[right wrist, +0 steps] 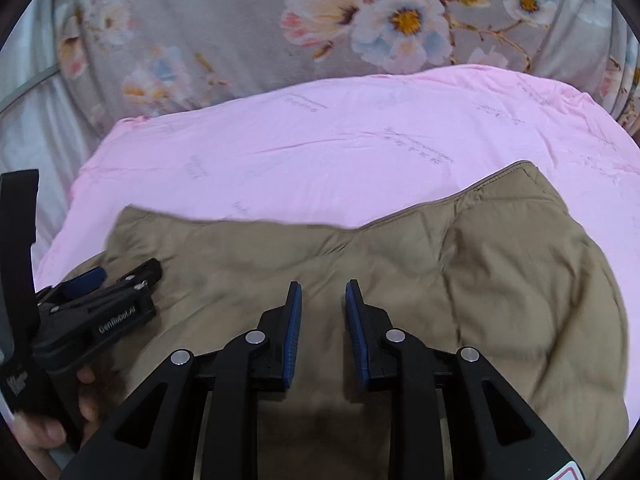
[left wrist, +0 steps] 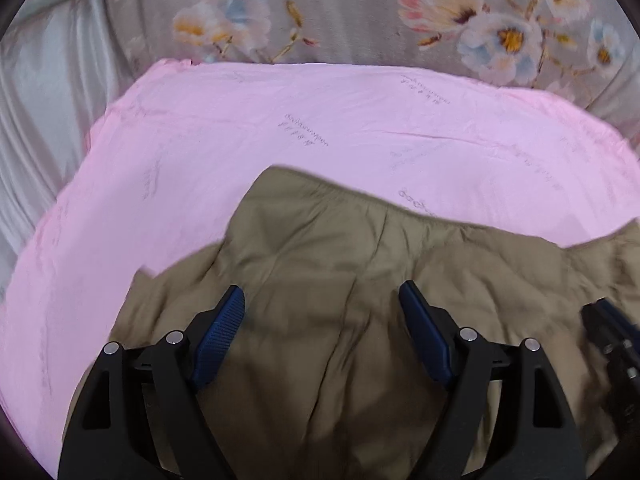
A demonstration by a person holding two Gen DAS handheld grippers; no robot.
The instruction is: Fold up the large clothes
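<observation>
The khaki padded garment (left wrist: 360, 280) lies spread and rumpled on a pink sheet (left wrist: 320, 128), its quilted seams running across the cloth and one rounded, puffier part bulging toward the right side of the right wrist view (whether that is a sleeve or a folded flap cannot be told). Its far edge ends partway across the sheet, with bare pink beyond it.

The left claw (left wrist: 322, 300) hovers over the garment's middle with its blue pads (left wrist: 218, 336) spread wide apart and nothing between them but the cloth below. The right claw (right wrist: 323, 294) is beside it, also over the garment, its pads parted by a narrow gap and pinching no fabric. In the right wrist view the left claw's black body lies at the left edge, with the fingers of a hand (right wrist: 84, 396) wrapped round its handle.

Behind the pink sheet lies a grey quilt with printed flowers (right wrist: 360, 20), and pale satin fabric (left wrist: 44, 100) shows at the far left.
</observation>
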